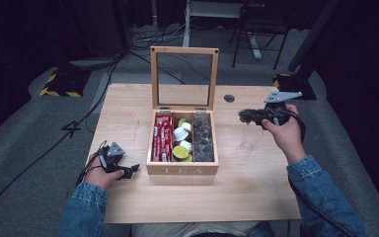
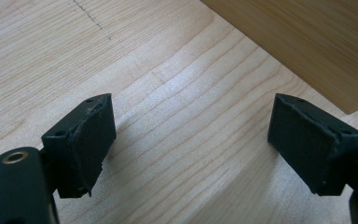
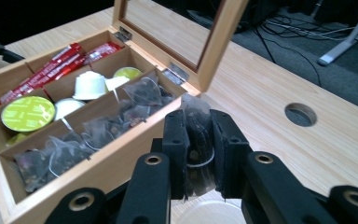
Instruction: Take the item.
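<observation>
A tea bag (image 3: 196, 140) is pinched between the fingers (image 3: 176, 140) of the right gripper (image 1: 256, 115), which hangs above the table (image 1: 256, 187) just to the right of the open tea box (image 1: 182, 170). Below the gripper stands a clear glass cup (image 1: 249, 140); in the right gripper view its pale rim shows under the bag. The bag looks like one of the mesh sachets packed in the box's right compartment, beside a middle compartment of coffee pods (image 3: 28, 113) and a left one of red sachets (image 1: 163, 138).

The step in hand seems to be dropping the bag into the cup. To do it well, the bag should be centred over the cup's mouth and lowered until it hangs inside the rim before the fingers part. Whether a string trails from it is hard to tell here, so a slow release is safer.

The left gripper (image 1: 128, 172) rests on the table left of the box, its fingers (image 2: 91, 135) wide apart around nothing.
</observation>
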Demonstrator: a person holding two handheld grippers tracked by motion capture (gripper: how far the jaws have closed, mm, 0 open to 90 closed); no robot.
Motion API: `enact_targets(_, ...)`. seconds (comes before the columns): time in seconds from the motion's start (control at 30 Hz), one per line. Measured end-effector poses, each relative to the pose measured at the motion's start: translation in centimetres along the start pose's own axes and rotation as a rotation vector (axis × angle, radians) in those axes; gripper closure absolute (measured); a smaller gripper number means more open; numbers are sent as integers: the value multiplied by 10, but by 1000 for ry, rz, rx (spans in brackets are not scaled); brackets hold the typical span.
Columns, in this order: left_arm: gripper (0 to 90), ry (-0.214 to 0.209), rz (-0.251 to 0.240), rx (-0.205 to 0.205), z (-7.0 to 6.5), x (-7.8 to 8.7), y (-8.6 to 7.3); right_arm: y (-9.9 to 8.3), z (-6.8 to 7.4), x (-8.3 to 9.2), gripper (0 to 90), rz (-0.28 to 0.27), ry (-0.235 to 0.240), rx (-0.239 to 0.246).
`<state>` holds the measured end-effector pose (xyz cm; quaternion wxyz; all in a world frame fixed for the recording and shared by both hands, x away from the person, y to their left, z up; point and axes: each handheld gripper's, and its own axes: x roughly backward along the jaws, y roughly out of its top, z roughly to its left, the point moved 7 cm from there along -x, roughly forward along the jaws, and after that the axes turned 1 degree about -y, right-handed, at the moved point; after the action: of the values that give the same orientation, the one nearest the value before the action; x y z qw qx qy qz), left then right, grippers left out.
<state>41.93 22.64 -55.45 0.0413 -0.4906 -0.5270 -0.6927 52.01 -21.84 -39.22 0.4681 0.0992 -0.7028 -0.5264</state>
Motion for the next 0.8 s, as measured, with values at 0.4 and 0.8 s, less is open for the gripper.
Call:
enact_targets(0.4, 155, 5, 2, -2, 0, 0, 0, -21, -16, 7, 774, 49, -59, -7)
enact_targets(0.8, 155, 5, 2, -2, 0, 0, 0, -41, -18, 3, 774, 146, -61, 1)
